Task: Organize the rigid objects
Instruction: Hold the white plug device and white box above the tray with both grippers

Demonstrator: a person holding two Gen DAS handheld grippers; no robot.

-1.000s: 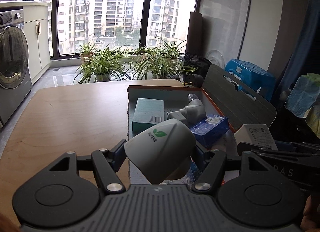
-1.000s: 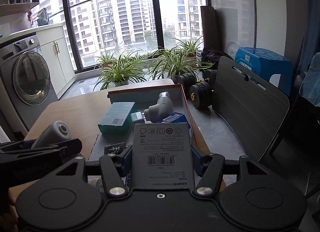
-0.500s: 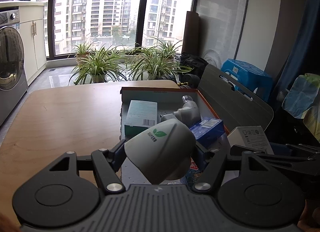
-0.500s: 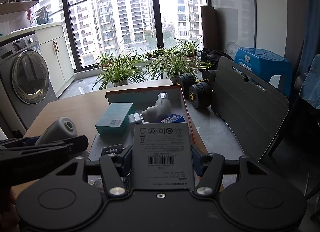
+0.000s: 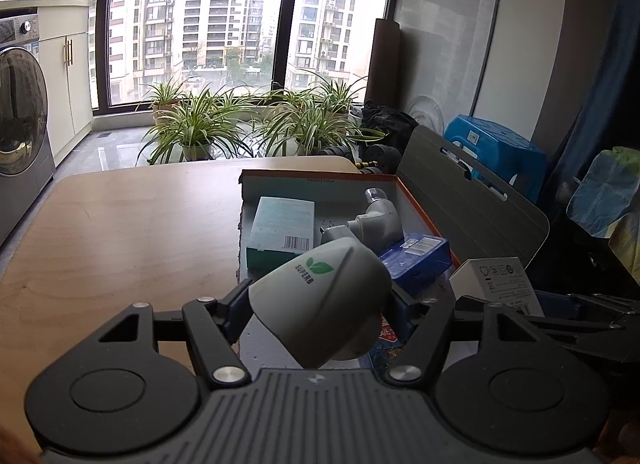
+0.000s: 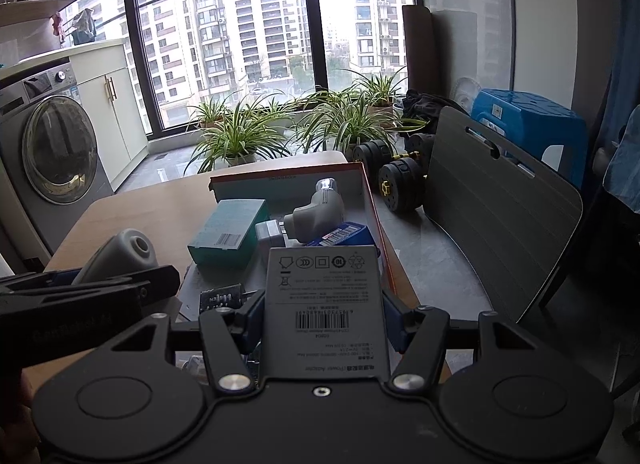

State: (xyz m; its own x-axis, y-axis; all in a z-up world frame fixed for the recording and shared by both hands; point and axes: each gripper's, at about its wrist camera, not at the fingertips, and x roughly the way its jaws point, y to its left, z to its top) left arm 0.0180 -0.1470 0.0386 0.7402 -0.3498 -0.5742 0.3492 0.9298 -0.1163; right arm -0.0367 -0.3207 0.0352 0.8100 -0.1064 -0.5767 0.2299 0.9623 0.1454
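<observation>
Mid-carry, by the look of it: both loads lifted and hovering at the near end of the orange-rimmed box (image 5: 424, 210), not yet set down.

Left gripper (image 5: 320, 304), low centre of its frame, half-open and clamped on the white domed object (image 5: 320, 304) with a green leaf logo. Right gripper (image 6: 322, 320), low centre of its frame, half-open and clamped on the white adapter carton (image 6: 324, 304), barcode face up.

Already in the box: teal carton (image 5: 280, 230) at left, grey nozzle-shaped device (image 5: 378, 220) at centre, blue pack (image 5: 416, 260) lower right.

Next, probably: lowering each piece into a bare patch of the box floor, then letting go.

Free floor tight near the front; open wooden table (image 5: 120, 232) at left; chair back (image 5: 472, 212) near the box's right wall.
</observation>
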